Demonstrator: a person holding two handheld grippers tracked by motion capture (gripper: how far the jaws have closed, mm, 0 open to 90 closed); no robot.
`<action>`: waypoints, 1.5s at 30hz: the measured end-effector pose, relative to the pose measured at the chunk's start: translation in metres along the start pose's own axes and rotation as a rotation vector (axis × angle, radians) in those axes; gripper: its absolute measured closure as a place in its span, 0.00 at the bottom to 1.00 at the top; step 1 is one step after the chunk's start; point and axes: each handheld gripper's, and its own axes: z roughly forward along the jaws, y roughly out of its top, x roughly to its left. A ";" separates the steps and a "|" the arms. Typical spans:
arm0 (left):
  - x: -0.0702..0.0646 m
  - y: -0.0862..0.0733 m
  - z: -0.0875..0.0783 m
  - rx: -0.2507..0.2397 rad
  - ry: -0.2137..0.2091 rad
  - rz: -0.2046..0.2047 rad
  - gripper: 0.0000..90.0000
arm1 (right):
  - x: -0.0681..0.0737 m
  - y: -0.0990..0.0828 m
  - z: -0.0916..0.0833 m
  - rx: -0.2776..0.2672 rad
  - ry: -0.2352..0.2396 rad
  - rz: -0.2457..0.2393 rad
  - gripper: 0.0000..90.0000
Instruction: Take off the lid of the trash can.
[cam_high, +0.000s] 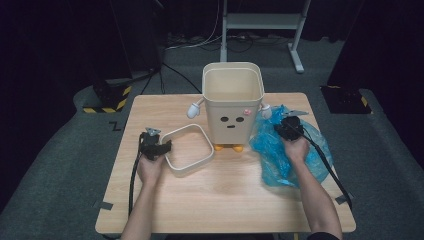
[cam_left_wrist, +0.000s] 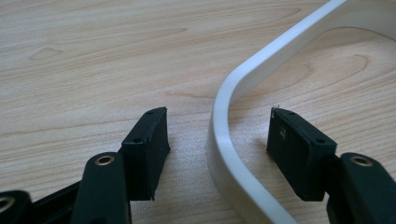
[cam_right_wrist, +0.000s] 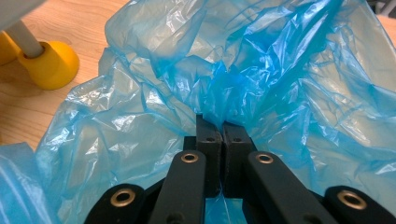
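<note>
High view: a wooden table (cam_high: 225, 200) carried a cream bin (cam_high: 232, 102) with a drawn face, small white arms and yellow feet (cam_high: 228, 147), standing upright near the far edge. A cream square ring (cam_high: 187, 149), the bin's loose rim, lay flat on the table just left of the bin's feet. A crumpled blue plastic bag (cam_high: 280, 155) lay on the table just right of the bin, its near edge touching the bin's side.

The left tongs (cam_high: 159, 146), held in the person's left hand (cam_high: 150, 167), sat at the ring's left edge. Left gripper view: the left tongs (cam_left_wrist: 217, 137) stood released, one jaw outside the ring (cam_left_wrist: 233, 93) and the other inside it, so that the ring's wall passed between them with a gap on each side; neither pad pressed on it.

The right tongs (cam_high: 289, 127), held in the person's right hand (cam_high: 296, 147), rested over the upper part of the bag. Right gripper view: the right tongs (cam_right_wrist: 222, 130) were clenched on a gathered fold of the bag (cam_right_wrist: 261, 70), the two pads pinching the film between them. One yellow foot (cam_right_wrist: 49, 63) showed at upper left, beside the bag's edge.
</note>
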 end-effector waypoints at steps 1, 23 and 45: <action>0.000 0.000 0.000 0.000 0.000 0.000 0.43 | 0.000 0.000 0.000 0.000 0.000 0.000 0.98; 0.000 0.000 0.000 0.001 0.001 -0.001 0.43 | -0.006 0.007 -0.048 -0.084 0.036 0.001 0.98; 0.000 0.000 0.000 0.000 0.001 -0.001 0.43 | -0.019 0.017 -0.085 -0.132 0.059 0.027 0.98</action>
